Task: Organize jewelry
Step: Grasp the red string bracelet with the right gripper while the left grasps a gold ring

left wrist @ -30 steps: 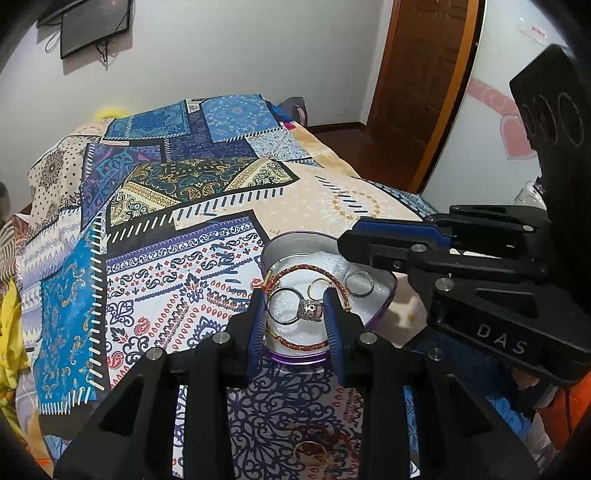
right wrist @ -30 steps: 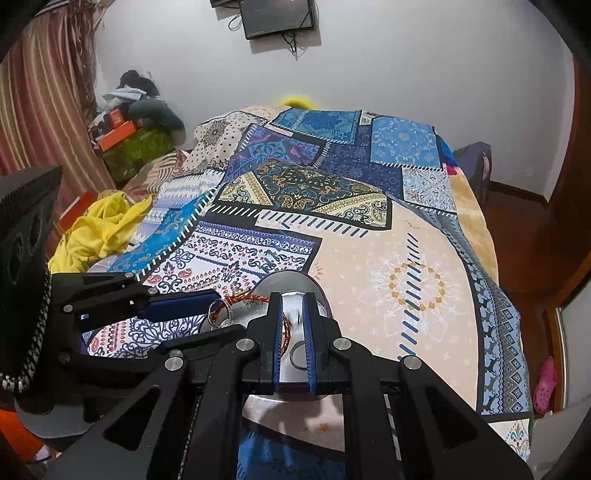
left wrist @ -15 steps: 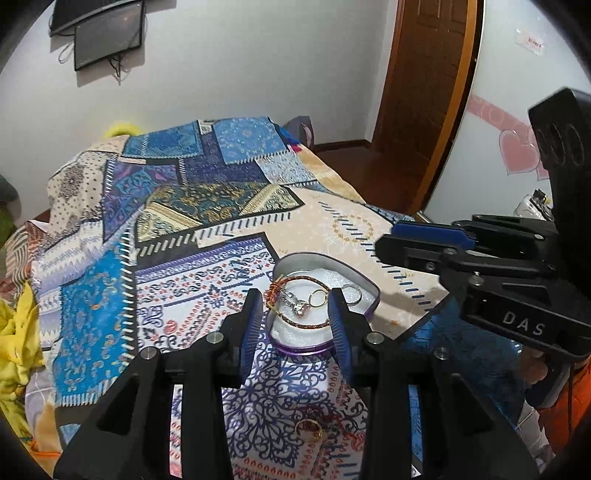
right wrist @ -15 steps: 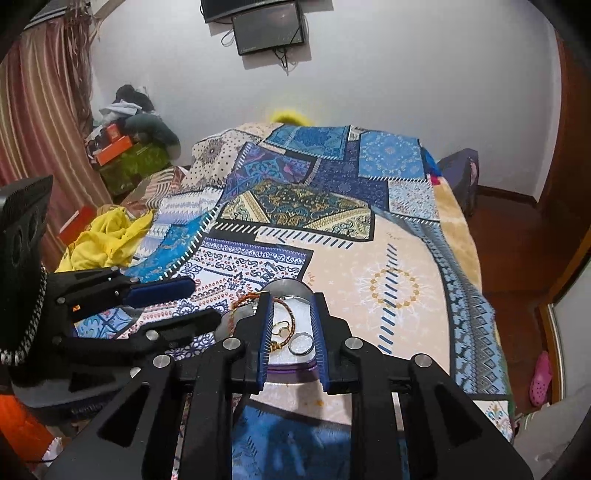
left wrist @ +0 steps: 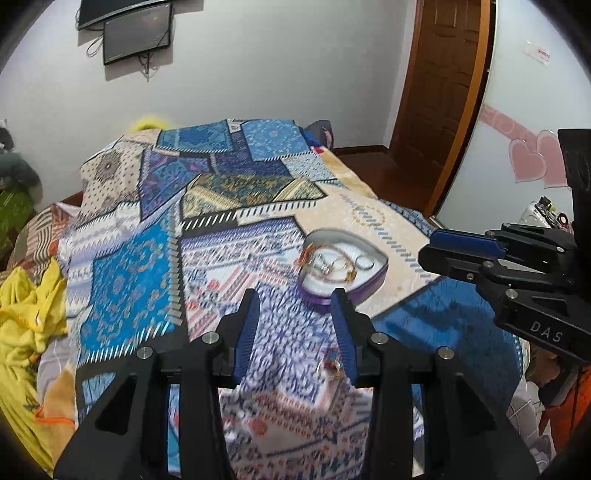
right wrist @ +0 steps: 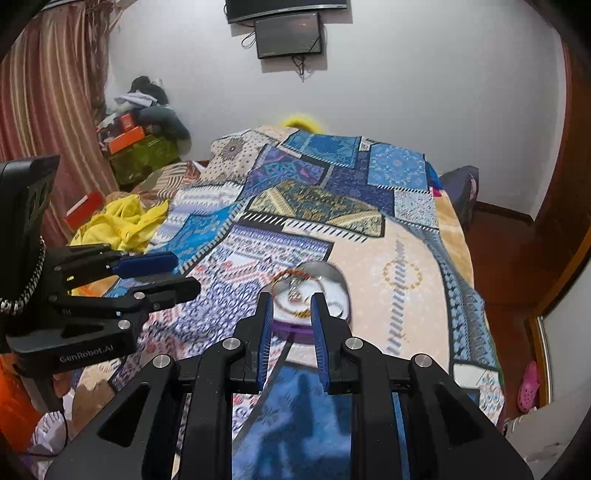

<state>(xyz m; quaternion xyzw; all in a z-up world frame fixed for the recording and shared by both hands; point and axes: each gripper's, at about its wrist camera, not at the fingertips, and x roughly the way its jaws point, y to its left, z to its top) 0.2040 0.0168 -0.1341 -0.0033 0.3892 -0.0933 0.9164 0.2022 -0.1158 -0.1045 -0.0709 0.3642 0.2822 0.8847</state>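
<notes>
A heart-shaped purple tin (left wrist: pixel 373 286) with a white lining sits on the patterned bedspread (left wrist: pixel 221 236). It holds a red-gold bracelet (left wrist: pixel 304 254) and several rings (left wrist: pixel 364 263). One loose ring (left wrist: pixel 330 366) lies on the bedspread, just inside my left gripper's right finger. My left gripper (left wrist: pixel 295 301) is open and empty, above and short of the tin. My right gripper (right wrist: pixel 291 301) is open and empty, with the tin (right wrist: pixel 295 334) just beyond its fingertips. Each gripper shows in the other's view.
A yellow cloth (right wrist: pixel 118 221) lies at the bed's left edge. Boxes and clothes (right wrist: pixel 140 136) are stacked by the curtain. A wooden door (left wrist: pixel 439 92) is at the right. A screen (right wrist: pixel 288 35) hangs on the far wall.
Both grippers have pulled back and up from the tin. The right gripper, nearly shut a second ago, has opened. The tin now looks smaller and farther off.
</notes>
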